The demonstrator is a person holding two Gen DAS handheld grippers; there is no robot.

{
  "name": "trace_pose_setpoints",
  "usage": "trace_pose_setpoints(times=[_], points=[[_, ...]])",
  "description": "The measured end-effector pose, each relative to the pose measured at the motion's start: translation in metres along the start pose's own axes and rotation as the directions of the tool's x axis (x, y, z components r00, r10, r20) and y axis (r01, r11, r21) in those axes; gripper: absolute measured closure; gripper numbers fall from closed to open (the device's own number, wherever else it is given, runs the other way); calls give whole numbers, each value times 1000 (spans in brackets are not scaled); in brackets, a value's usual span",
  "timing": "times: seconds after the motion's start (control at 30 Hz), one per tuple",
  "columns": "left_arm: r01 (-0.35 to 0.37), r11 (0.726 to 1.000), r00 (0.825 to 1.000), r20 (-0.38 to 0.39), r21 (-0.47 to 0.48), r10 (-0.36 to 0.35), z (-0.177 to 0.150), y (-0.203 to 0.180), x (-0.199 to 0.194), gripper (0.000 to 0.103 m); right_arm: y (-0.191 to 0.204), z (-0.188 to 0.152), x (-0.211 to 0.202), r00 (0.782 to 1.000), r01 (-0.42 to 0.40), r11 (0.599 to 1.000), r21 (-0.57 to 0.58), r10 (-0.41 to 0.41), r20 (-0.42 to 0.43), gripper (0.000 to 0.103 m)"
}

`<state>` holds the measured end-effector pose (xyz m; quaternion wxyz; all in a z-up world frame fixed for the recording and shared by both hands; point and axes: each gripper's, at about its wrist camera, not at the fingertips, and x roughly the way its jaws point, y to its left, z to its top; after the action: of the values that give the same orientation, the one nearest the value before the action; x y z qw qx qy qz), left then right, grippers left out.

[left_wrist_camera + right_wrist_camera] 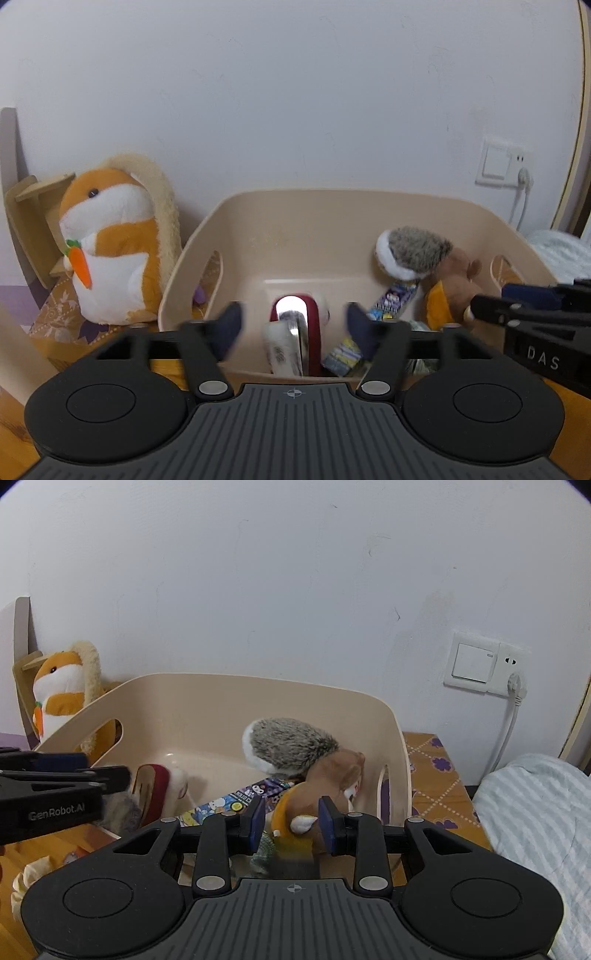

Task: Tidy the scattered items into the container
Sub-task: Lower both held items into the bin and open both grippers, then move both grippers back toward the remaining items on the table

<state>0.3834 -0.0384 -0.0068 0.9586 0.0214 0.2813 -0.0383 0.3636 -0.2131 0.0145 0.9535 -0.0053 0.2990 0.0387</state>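
Beige container (332, 221): one squirrel plush (314, 775) | left hand-held gripper (293, 326) apart | right hand-held gripper (291, 821) clamped on squirrel plush

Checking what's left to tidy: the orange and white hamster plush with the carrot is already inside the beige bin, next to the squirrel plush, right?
Not quite. The hamster plush sits outside the beige bin, on the table to its left, as the left wrist view shows. The squirrel plush is inside the bin.
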Motion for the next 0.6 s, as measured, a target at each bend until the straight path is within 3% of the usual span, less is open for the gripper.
trace_pose_setpoints(times=[0.07,0.1,0.3,0.6], points=[[-13,1000,1000,14,4,13,0,0,-4,30,-4,1,-4,1000,-7,1000,22,7,10,46],[-15,1000,1000,18,3,15,0,1,-5,29,-5,1,-6,1000,-9,999,34,9,17,44],[-17,1000,999,42,-25,18,-4,6,-19,25,-14,1,-25,998,-26,998,54,23,51,42],[17,1000,993,116,9,-18,-18,7,-70,21,-27,-8,-64,995,-21,998,51,15,100,34]])
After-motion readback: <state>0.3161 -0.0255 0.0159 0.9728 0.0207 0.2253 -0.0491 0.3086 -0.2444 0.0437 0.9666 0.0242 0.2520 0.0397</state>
